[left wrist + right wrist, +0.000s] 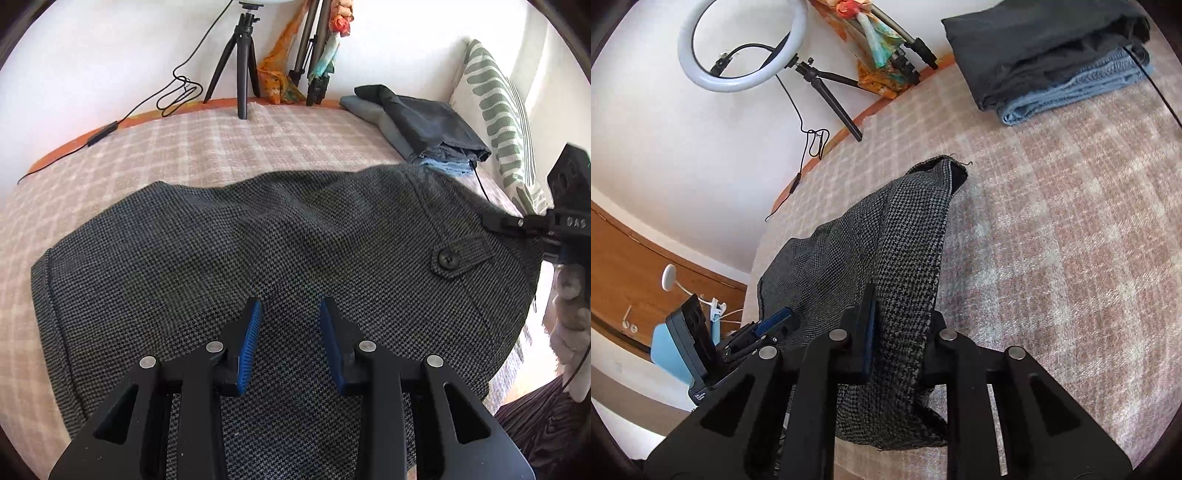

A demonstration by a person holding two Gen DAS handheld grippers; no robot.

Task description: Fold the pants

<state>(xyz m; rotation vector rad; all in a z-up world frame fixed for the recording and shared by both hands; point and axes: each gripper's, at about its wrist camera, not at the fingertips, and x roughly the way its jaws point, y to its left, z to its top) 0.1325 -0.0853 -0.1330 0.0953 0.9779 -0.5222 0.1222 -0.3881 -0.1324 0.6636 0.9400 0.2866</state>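
The dark grey houndstooth woven pants (258, 236) lay spread across the bed with the pink-and-cream checked cover (258, 136), filling the centre of the left wrist view. A buttoned tab with a black round button (448, 257) sat at 3 o'clock on the fabric, near the waistband. A stitched hem ran along the 9 o'clock edge.

The left gripper (290, 332) hovered over the cloth, its blue-padded fingers (248, 332) spread apart and holding nothing.

The right gripper (901, 332) had its fingers pinching a bunched fold of the pants (905, 266), raised off the bed cover (1071, 258).

At 1 o'clock, a stack of folded dark and light-blue garments (424, 122) rested near a white pillow with green leaf print (498, 110).
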